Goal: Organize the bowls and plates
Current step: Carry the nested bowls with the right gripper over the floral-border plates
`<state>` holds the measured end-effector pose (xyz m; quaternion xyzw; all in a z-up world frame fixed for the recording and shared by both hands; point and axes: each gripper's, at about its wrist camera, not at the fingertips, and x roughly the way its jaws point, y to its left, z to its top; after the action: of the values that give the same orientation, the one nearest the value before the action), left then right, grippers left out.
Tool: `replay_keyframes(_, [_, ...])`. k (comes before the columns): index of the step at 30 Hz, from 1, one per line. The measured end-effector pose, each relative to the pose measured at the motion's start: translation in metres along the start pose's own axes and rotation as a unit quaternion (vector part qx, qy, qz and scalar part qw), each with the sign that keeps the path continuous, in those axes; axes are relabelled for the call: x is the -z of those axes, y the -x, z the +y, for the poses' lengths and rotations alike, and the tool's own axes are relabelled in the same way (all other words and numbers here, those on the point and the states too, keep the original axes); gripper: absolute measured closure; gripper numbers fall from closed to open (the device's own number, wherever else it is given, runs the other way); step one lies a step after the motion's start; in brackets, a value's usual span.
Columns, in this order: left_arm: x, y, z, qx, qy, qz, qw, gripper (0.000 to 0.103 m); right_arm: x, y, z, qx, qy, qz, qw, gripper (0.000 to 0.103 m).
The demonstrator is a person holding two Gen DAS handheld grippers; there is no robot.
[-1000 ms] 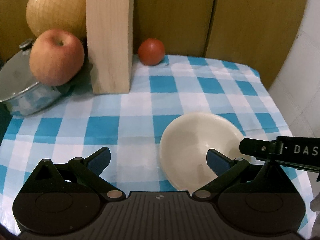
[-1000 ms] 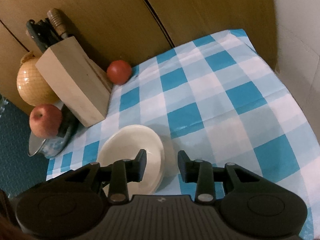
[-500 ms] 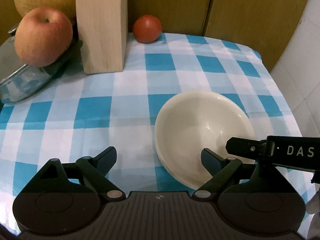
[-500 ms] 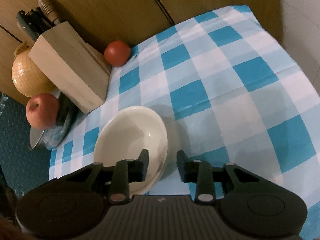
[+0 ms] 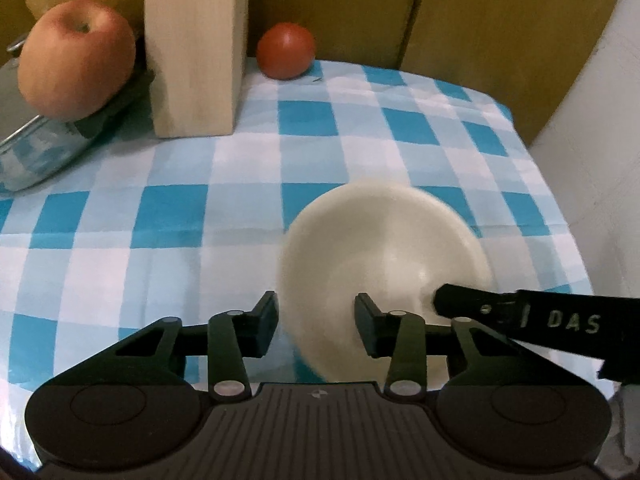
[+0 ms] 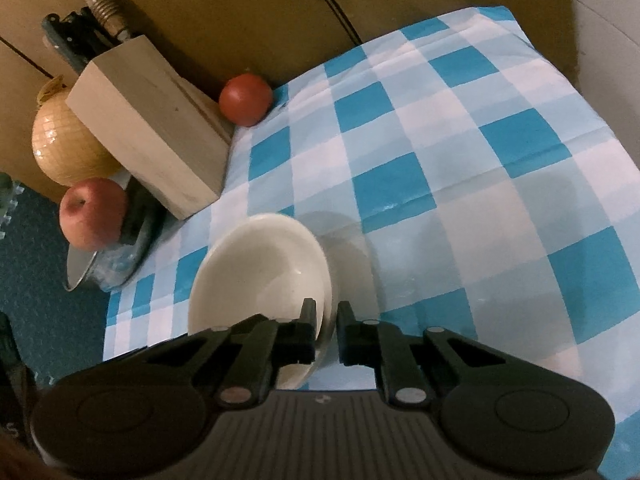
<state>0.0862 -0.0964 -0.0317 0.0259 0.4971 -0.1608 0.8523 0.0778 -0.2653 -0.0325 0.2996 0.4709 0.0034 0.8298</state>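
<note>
A cream bowl (image 5: 384, 256) sits on the blue checked tablecloth (image 5: 160, 216), blurred and tilted in the left wrist view; it also shows in the right wrist view (image 6: 256, 272). My right gripper (image 6: 326, 320) is shut on the bowl's near right rim, one finger inside and one outside. Its black finger (image 5: 520, 316) reaches in from the right in the left wrist view. My left gripper (image 5: 316, 316) straddles the bowl's near left rim with a gap either side, half closed. There seem to be two stacked rims under my right gripper.
A wooden knife block (image 5: 192, 44) stands at the back, with a red tomato (image 5: 286, 56) to its right. An apple (image 5: 76, 64) rests on a metal pot lid (image 6: 104, 268). A netted melon (image 6: 64, 152) sits behind. A white wall (image 5: 600, 120) bounds the right.
My left gripper's fingers have narrowed a lot around the bowl's near rim. My right gripper has closed onto the rim. The bowl looks lifted or tilted and is motion-blurred.
</note>
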Motion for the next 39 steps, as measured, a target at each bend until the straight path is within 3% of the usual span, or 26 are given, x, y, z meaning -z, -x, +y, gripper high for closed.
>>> replay_keyframes(19, [-0.001, 0.028, 0.001, 0.01, 0.0, -0.037, 0.9993, 0.055, -0.001, 0.021, 0.011, -0.021, 0.005, -0.022, 1.0, 0.091])
replay_keyframes(39, [0.035, 0.093, 0.022, 0.011, 0.01, -0.073, 0.9972, 0.043, 0.039, 0.053, 0.049, -0.071, 0.066, -0.012, 0.995, 0.091])
